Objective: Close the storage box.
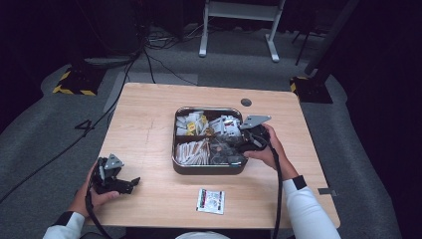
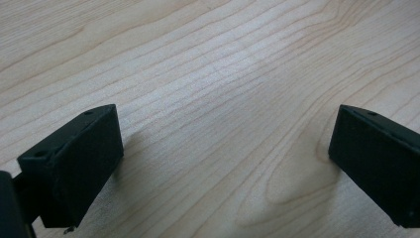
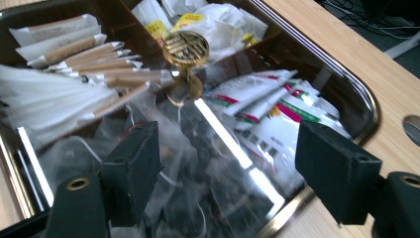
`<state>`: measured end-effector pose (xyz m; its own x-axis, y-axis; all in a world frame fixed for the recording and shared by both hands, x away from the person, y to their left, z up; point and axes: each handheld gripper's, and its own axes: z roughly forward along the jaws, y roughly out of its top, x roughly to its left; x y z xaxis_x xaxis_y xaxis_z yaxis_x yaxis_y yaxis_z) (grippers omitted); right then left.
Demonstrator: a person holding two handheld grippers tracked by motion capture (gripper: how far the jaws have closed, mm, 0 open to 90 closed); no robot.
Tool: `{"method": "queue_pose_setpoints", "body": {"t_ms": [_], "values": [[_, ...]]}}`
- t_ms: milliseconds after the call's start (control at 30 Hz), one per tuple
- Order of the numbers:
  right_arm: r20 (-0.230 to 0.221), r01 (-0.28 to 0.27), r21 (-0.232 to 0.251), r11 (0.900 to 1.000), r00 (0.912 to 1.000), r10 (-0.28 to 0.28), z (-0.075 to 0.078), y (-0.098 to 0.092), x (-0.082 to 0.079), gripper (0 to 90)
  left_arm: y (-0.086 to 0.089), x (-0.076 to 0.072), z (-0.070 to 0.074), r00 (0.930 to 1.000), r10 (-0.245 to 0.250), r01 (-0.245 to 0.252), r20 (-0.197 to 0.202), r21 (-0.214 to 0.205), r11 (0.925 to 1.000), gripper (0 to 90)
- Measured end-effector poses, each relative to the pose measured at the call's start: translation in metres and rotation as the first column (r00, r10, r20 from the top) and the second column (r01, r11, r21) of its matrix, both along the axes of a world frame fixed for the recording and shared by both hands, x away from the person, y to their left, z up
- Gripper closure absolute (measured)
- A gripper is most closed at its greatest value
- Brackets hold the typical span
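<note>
The divided tray (image 1: pixel 209 168) sits near the middle of the wooden surface (image 1: pixel 149 129), its dark compartments holding paper-wrapped sticks (image 3: pixel 74 54) on one side, white sachets with red and green print (image 3: pixel 267 106) on the other, yellow-labelled packets (image 3: pixel 198 17) at the far end, and clear wrapped tea bags (image 3: pixel 208 183) in the nearest section, with a small gold knob (image 3: pixel 185 48) standing at the dividers' crossing. The right gripper (image 1: pixel 251 139) hangs over the tray's right edge, its jaws spread wide and empty above the clear bags. Judging from this, a pinch here could go wrong: the film is slick and the bags lie heaped, so the jaws might slide off, or catch two at once, or strike the knob or the tray's metal rim (image 3: pixel 346 79) and shove the tray. One printed sachet (image 1: pixel 210 201) lies flat on the surface just in front of the tray. The left gripper (image 1: pixel 115 180) rests well to the tray's left, near the front edge, jaws apart with nothing but bare wood grain between them. Beyond the tray's far side the surface has a small round grommet (image 1: pixel 246 102); past it, grey carpet, trailing cables (image 1: pixel 149 55), a white frame's legs (image 1: pixel 239 30) and hazard-striped stand feet (image 1: pixel 74 82) sit in a dark room.
</note>
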<state>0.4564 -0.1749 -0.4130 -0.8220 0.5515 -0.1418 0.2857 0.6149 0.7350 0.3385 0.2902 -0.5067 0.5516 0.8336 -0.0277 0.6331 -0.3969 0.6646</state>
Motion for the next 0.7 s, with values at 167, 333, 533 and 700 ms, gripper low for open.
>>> {"method": "queue_pose_setpoints", "body": {"t_ms": [167, 333, 533, 700], "values": [[-0.001, 0.002, -0.016, 0.9999, 1.0, -0.002, -0.001, -0.012, -0.006, 26.1, 0.0, 0.0, 0.0, 1.0, 0.0, 0.0, 0.0, 0.0, 1.0, 0.6], [0.002, 0.002, -0.023, 0.9997, 1.0, -0.002, -0.001, -0.02, -0.011, 26.0, 0.0, 0.0, 0.0, 1.0, 0.0, 0.0, 0.0, 0.0, 1.0, 0.7], [0.011, 0.009, -0.032, 0.9995, 0.9999, -0.009, -0.002, -0.03, -0.018, 25.7, 0.0, 0.0, 0.0, 1.0, 0.0, 0.0, 0.0, 0.0, 1.0, 0.6], [0.025, 0.02, -0.036, 0.9992, 0.9995, -0.019, -0.002, -0.04, -0.024, 26.2, 0.0, 0.0, 0.0, 1.0, 0.0, 0.0, 0.0, 0.0, 1.0, 0.6]]}}
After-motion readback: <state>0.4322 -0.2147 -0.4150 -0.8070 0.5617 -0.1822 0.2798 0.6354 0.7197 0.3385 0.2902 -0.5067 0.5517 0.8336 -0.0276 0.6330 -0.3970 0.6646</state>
